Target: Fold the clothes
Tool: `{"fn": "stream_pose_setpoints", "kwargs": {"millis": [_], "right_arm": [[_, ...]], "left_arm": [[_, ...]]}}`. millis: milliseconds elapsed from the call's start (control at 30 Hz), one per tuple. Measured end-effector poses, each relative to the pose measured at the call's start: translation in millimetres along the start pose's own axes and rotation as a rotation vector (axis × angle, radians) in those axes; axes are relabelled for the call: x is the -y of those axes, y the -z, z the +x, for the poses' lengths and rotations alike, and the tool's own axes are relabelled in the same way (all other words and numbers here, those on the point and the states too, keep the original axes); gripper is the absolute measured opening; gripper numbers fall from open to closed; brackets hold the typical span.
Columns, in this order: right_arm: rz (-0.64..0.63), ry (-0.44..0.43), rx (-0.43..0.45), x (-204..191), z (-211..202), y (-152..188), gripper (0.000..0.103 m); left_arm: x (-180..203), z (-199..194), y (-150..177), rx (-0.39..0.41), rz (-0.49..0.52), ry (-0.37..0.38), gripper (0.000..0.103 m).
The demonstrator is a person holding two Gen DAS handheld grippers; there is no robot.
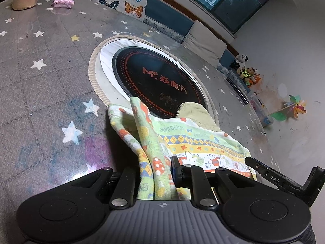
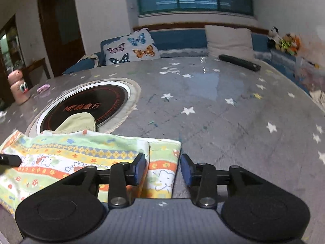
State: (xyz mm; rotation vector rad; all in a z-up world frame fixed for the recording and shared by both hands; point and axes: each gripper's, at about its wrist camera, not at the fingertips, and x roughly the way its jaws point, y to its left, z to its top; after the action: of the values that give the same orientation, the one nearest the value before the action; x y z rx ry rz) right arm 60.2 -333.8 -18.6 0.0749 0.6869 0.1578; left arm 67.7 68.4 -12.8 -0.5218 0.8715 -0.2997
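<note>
A patterned child's garment (image 1: 195,140), pale green with yellow, orange and white bands of cartoon prints, lies on the bench (image 1: 46,77), which is covered by a grey star-printed cloth. In the left wrist view the garment fills the lower middle of the frame, its far edge reaching onto the round black cooktop (image 1: 158,81) set into the bench. A plain olive cuff (image 1: 193,111) of the garment rests on the cooktop's near rim.

The left hand-held gripper (image 1: 156,174) is closed narrowly on a gathered fold of the garment; the cloth rises bunched from between its pads at the bottom centre of the frame. At the right edge of that view, the tip of the other tool touches the garment's right side.

In the right wrist view the garment lies at lower left, folded over with a straight edge toward the middle of the frame. The right hand-held gripper (image 2: 163,167) stands partly open, its blue pads (image 2: 140,167) apart; the garment's right corner lies between them and the pads do not press on it.

A black remote (image 2: 239,62) lies near the bench's far edge, upper right, and a butterfly cushion (image 2: 132,48) sits on the sofa behind.
</note>
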Motion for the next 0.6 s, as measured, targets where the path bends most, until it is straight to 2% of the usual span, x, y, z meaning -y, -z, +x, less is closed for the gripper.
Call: {"fn": "stream_pose_setpoints", "kwargs": {"millis": [267,367,400,500,600], "right_arm": [[0.022,-0.043,0.001,-10,-6,5,0.040],[-0.035,-0.024,0.007,-23,-6,8,0.028],[-0.041,-0.026,0.007,-25,-6,8,0.021],[-0.050,-0.021,0.011,-31,-8,8,0.010],[-0.019,-0.028,0.024,-27,-13,7,0.008]], "left_arm": [[1,0,0,0.002,0.006,-0.004,0.017],[3,0,0,0.005,0.016,-0.010,0.016],[4,0,0,0.006,0.019,-0.012,0.016],[7,-1,0,0.007,0.029,-0.023,0.016],[13,-4,-3,0.013,0.050,-0.032,0.014]]}}
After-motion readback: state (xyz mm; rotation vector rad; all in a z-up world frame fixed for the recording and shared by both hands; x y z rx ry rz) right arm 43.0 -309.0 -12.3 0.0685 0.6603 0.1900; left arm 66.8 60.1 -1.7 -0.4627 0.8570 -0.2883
